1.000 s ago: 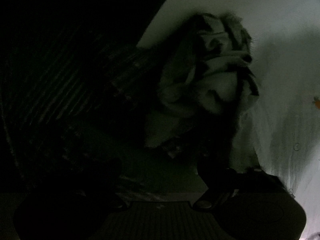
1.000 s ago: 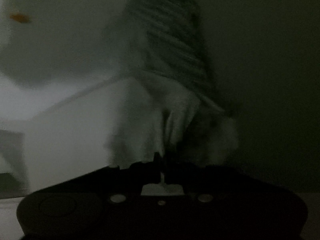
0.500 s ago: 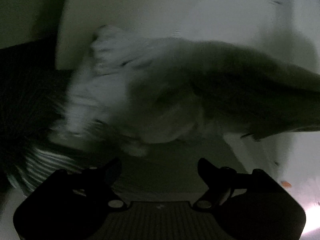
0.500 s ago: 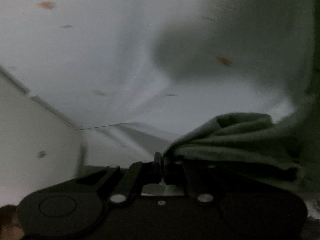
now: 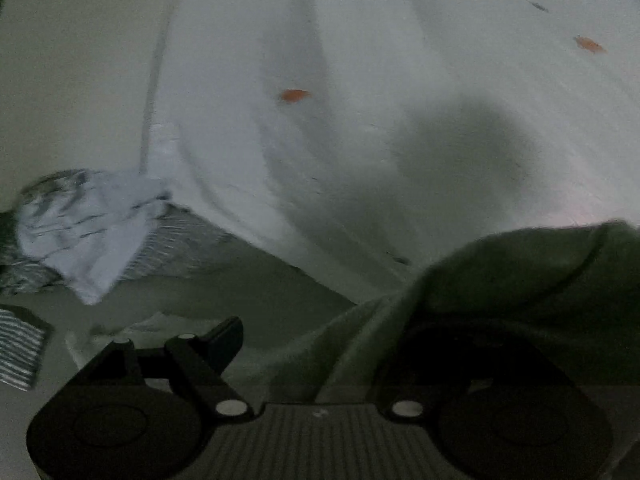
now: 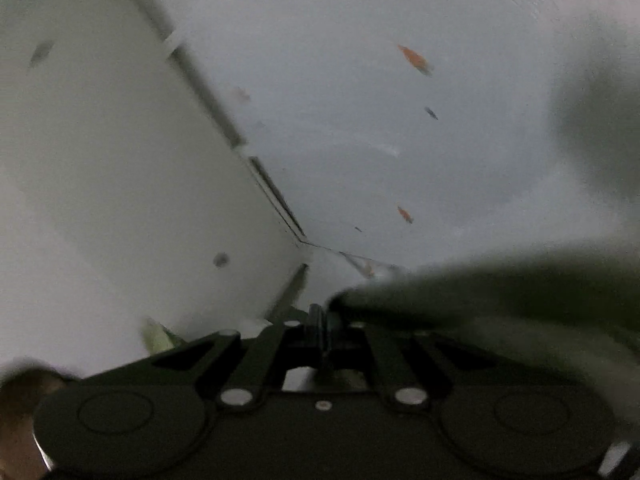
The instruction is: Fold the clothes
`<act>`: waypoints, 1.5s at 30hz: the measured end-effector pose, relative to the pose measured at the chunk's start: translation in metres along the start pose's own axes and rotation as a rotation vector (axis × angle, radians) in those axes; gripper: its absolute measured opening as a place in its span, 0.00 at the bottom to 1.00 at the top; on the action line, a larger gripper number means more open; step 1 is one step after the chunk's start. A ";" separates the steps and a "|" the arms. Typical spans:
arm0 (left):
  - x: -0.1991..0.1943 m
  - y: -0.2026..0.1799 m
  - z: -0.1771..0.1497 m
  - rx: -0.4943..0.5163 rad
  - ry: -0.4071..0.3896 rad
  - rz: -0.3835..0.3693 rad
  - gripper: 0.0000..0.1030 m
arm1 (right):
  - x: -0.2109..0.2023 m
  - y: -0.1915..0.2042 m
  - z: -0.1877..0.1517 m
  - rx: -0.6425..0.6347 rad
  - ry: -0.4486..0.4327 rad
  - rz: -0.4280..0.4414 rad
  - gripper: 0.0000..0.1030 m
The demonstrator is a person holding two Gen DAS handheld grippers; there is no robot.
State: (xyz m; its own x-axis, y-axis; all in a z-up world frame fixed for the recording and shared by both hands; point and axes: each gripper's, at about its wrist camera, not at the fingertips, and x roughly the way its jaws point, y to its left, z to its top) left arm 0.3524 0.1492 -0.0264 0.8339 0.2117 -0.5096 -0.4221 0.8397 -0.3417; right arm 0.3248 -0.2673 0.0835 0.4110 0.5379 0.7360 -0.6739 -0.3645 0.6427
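The light is dim. A dark green garment [image 5: 520,280] hangs across the lower right of the left wrist view and drapes over the right finger of my left gripper [image 5: 316,332]. That gripper is open: its left finger [image 5: 224,332] stands bare, well apart from the covered one. In the right wrist view my right gripper [image 6: 320,316] is shut, pinching an edge of the green garment [image 6: 460,296], which stretches away to the right, blurred. Both hang over a white sheet [image 5: 360,80].
A heap of pale and striped clothes [image 5: 92,224] lies at the left by the sheet's edge, with a striped cloth [image 5: 16,348] nearer. A white panel [image 6: 100,160] meets the speckled sheet [image 6: 360,80]. A hand [image 6: 20,400] shows at the lower left.
Both views have swung. The clothes heap went from the middle of the left view to its left edge, and the green garment now lies over the left gripper's right finger. The right gripper stayed shut.
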 end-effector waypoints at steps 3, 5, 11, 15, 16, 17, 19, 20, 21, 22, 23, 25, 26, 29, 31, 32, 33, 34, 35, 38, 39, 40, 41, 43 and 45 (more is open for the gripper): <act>0.001 -0.031 -0.009 0.014 -0.009 0.047 0.80 | -0.014 0.051 0.016 -0.170 -0.022 0.040 0.00; 0.000 -0.044 -0.013 0.024 0.005 0.055 0.80 | -0.024 0.085 0.027 -0.283 -0.037 0.066 0.00; 0.019 -0.044 -0.046 0.097 0.102 0.139 0.81 | -0.090 0.128 0.049 -0.569 -0.144 -0.117 0.00; 0.018 -0.024 -0.067 0.095 0.190 0.146 0.81 | -0.145 0.046 0.055 -0.390 -0.246 -0.446 0.00; 0.017 -0.019 -0.072 0.107 0.208 0.150 0.81 | -0.157 0.025 0.053 -0.342 -0.265 -0.502 0.00; 0.016 -0.014 -0.078 0.122 0.226 0.154 0.81 | -0.173 0.001 0.047 -0.281 -0.280 -0.552 0.00; 0.014 -0.004 -0.090 0.149 0.265 0.160 0.81 | -0.202 -0.042 0.028 -0.168 -0.287 -0.665 0.01; 0.012 0.001 -0.094 0.163 0.288 0.158 0.81 | -0.214 -0.058 0.019 -0.142 -0.274 -0.738 0.02; 0.011 0.005 -0.099 0.179 0.313 0.151 0.81 | -0.224 -0.072 0.009 -0.124 -0.255 -0.817 0.04; 0.009 0.009 -0.104 0.195 0.338 0.142 0.81 | -0.234 -0.087 0.000 -0.106 -0.236 -0.895 0.08; 0.006 0.012 -0.109 0.209 0.360 0.132 0.81 | -0.245 -0.106 -0.014 -0.087 -0.201 -1.000 0.10; 0.005 0.018 -0.120 0.244 0.402 0.107 0.81 | -0.265 -0.139 -0.040 -0.039 -0.128 -1.191 0.25; 0.005 0.021 -0.126 0.262 0.424 0.096 0.80 | -0.277 -0.155 -0.056 -0.011 -0.092 -1.282 0.28; 0.013 0.027 -0.136 0.291 0.476 0.069 0.80 | -0.296 -0.181 -0.095 -0.004 0.014 -1.459 0.43; 0.023 0.028 -0.138 0.293 0.499 0.046 0.80 | -0.308 -0.198 -0.123 -0.025 0.094 -1.564 0.50; 0.029 0.027 -0.139 0.296 0.508 0.032 0.80 | -0.311 -0.206 -0.136 -0.043 0.134 -1.603 0.51; 0.036 0.025 -0.139 0.306 0.516 0.015 0.80 | -0.304 -0.212 -0.138 -0.070 0.164 -1.631 0.52; 0.043 0.022 -0.139 0.321 0.521 -0.003 0.80 | -0.293 -0.217 -0.137 -0.100 0.193 -1.657 0.55; 0.050 0.019 -0.140 0.337 0.525 -0.018 0.80 | -0.276 -0.223 -0.133 -0.130 0.221 -1.672 0.59; 0.074 0.011 -0.143 0.376 0.543 -0.042 0.80 | -0.235 -0.238 -0.125 -0.202 0.306 -1.699 0.75; 0.083 0.009 -0.145 0.386 0.552 -0.045 0.80 | -0.227 -0.241 -0.128 -0.219 0.331 -1.697 0.75; 0.092 0.007 -0.148 0.399 0.562 -0.043 0.78 | -0.220 -0.246 -0.131 -0.228 0.363 -1.693 0.75; 0.100 0.007 -0.150 0.409 0.571 -0.042 0.74 | -0.213 -0.250 -0.133 -0.235 0.397 -1.687 0.75; 0.111 0.008 -0.153 0.399 0.590 -0.046 0.63 | -0.194 -0.255 -0.134 -0.243 0.476 -1.681 0.54; 0.114 0.013 -0.152 0.353 0.598 -0.060 0.45 | -0.191 -0.265 -0.136 -0.251 0.560 -1.698 0.16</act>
State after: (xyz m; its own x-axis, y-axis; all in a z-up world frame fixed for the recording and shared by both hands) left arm 0.3881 0.1085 -0.2092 0.4705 -0.0663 -0.8799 -0.1559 0.9752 -0.1569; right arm 0.3415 -0.1697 -0.2565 0.4801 0.3477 -0.8054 0.1268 0.8810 0.4559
